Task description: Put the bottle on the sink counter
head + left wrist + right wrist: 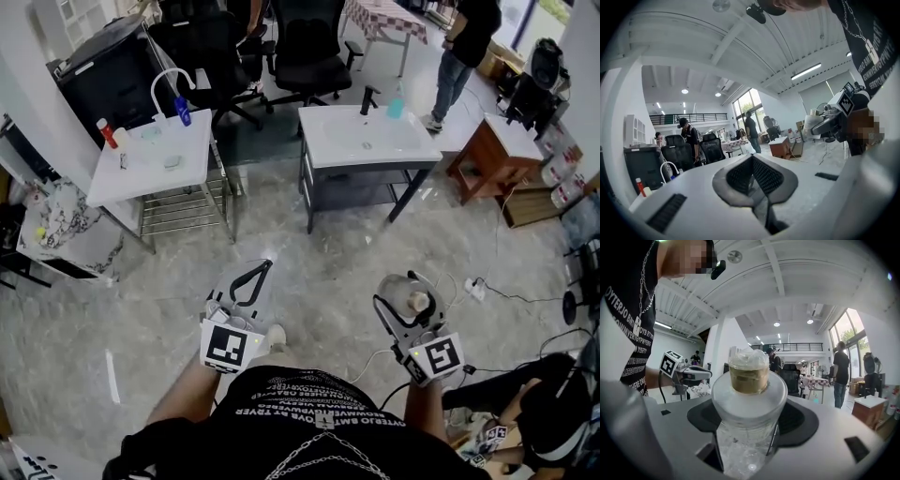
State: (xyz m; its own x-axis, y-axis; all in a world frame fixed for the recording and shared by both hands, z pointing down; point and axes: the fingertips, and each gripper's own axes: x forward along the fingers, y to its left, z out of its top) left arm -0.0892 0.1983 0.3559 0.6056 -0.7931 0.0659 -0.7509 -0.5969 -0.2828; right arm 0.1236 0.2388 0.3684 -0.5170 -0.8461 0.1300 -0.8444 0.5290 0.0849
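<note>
A clear bottle (pixel 749 380) with a tan stopper under plastic wrap stands upright between the jaws of my right gripper (pixel 750 420), which is shut on its body. In the head view that gripper (pixel 410 294) and the bottle (pixel 416 302) hover over the floor close to my body. The sink counter (pixel 337 141), white-topped on a dark cabinet, stands ahead across the floor, with a black tap (pixel 368 98) and a teal bottle (pixel 396 108) at its far edge. My left gripper (pixel 263 268) is shut and empty, held beside the right one; its pads meet in the left gripper view (pixel 753 161).
A white table (pixel 141 173) with a curved tap, a blue bottle (pixel 182 111) and a red one (pixel 107 132) stands far left over a wire rack. Office chairs (pixel 309 52) and a standing person (pixel 461 52) are behind the counter. A wooden cabinet (pixel 487 155) and floor cables (pixel 487 291) lie right.
</note>
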